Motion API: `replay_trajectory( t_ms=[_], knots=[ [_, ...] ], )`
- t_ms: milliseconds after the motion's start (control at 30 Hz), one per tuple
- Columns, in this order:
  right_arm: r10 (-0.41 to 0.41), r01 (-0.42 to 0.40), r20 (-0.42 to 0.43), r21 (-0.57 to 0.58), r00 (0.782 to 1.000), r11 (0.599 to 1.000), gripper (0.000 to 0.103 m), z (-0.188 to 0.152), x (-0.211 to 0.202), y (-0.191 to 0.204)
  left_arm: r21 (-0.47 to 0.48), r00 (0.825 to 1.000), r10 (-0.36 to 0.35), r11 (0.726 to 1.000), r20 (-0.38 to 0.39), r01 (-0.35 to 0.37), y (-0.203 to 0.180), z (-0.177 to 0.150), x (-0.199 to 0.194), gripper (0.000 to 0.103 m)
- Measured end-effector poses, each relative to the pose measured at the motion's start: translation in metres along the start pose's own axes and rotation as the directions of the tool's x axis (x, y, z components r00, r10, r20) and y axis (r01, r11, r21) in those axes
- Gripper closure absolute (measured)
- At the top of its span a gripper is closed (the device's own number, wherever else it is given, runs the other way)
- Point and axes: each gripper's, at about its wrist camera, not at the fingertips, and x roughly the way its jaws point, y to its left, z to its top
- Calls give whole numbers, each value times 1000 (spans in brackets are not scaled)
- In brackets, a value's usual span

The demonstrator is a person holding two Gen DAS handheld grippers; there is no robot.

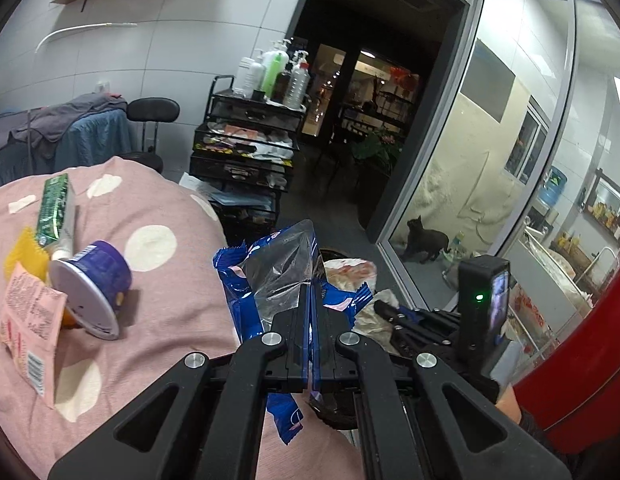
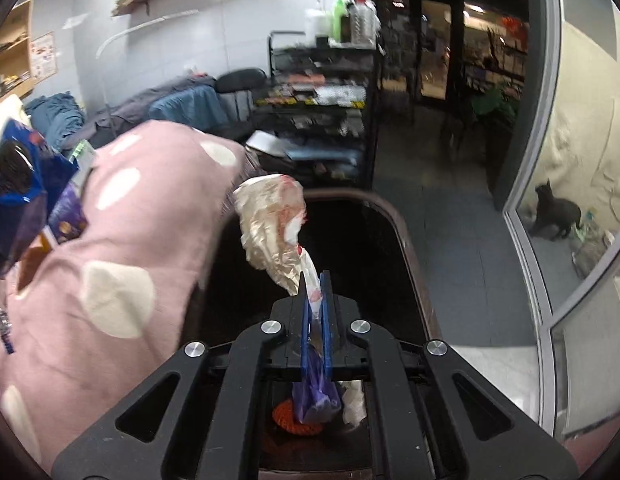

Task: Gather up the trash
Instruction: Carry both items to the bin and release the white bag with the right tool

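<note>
Trash filled both closed grippers: the left gripper [image 1: 310,286] pinched a blue wrapper [image 1: 245,300] at frame centre, the right gripper [image 2: 314,280] clamped a crumpled white wrapper [image 2: 271,226], seemingly above a dark bin [image 2: 394,216].

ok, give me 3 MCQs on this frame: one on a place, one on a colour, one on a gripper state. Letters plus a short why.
1. Where is the purple cup?
A. lying on its side on the pink blanket
B. upright on the cart
C. inside the bin

2. What colour is the wrapper in the left gripper?
A. green
B. blue
C. yellow

3. How is the right gripper?
A. wide open, holding nothing
B. out of view
C. shut on the white crumpled wrapper above the dark bin

Answers:
1 A: the cup's base faces the left wrist camera, its side resting on the blanket.
2 B: blue foil with a clear film sticks out between the jaws.
3 C: the fingers pinch the wrapper's tail, with the bin opening below.
</note>
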Motion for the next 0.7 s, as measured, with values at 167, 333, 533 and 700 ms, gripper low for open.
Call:
replay_trajectory(
  t_ms=[167, 333, 533, 700],
  knots=[
    [-40, 42, -37, 65, 999, 997, 53, -14, 12, -13, 14, 999, -12, 1000, -42, 12, -8, -4, 16, 101],
    [-86, 89, -30, 160, 996, 983, 43, -15, 7, -36, 26, 997, -17, 1000, -71, 18, -14, -7, 27, 101],
    [-153, 144, 29, 206, 988, 968, 42, -6, -15, -50, 43, 993, -35, 998, -112, 40, -28, -6, 45, 101],
    [-170, 151, 66, 233, 983, 961, 41, 1, -33, -60, 83, 987, -45, 995, -155, 59, -43, -9, 63, 101]
  ],
)
